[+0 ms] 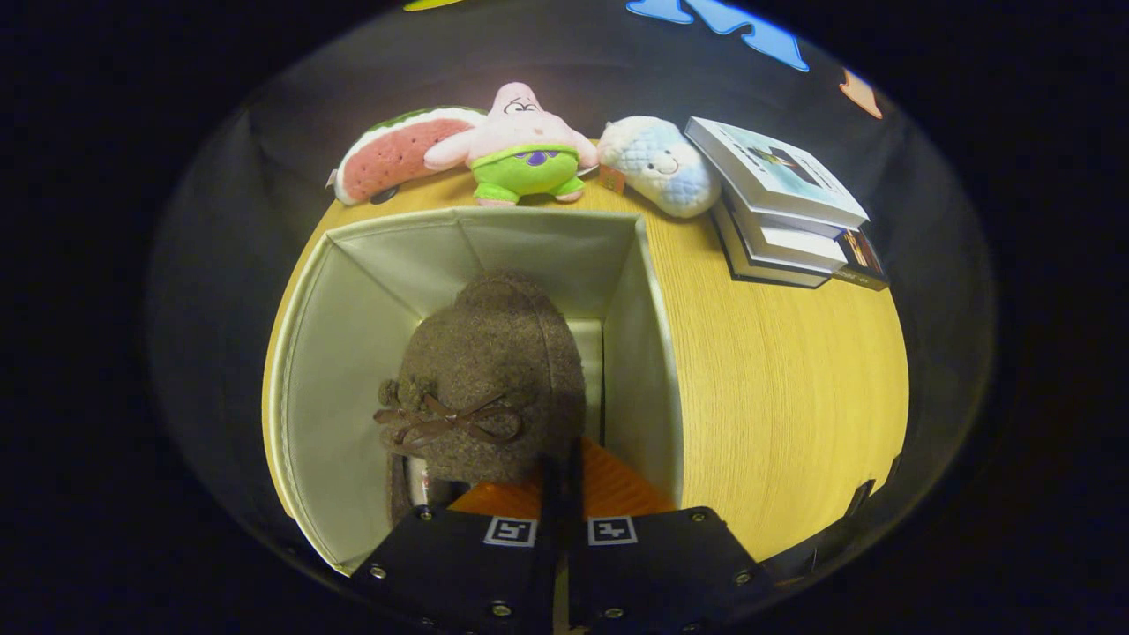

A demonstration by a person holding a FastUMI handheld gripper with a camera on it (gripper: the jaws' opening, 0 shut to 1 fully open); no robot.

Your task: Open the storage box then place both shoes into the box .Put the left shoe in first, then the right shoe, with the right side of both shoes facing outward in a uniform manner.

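The gripper (pixel 562 481) has its fingers drawn almost together, pinching what looks like the rear edge of a brown felt shoe (pixel 494 379) with a brown ribbon bow; the contact itself is hidden behind the fingers, so a firm 2-sided hold is my reading, not a certainty. The shoe hangs just ahead of the fingertips, toe pointing away, inside the open cream fabric storage box (pixel 335 353). I judge this to be 1 of the 2 placements (which shoe, I cannot tell). The next move calls for lowering it to the box floor, keeping its side orientation, then parting the fingers. The box stands on a yellow wood-grain table (pixel 794 379). Beyond it lie a watermelon plush (pixel 392 154), a pink starfish plush (pixel 520 145), a pale blue plush (pixel 657 163) and stacked books (pixel 785 207).
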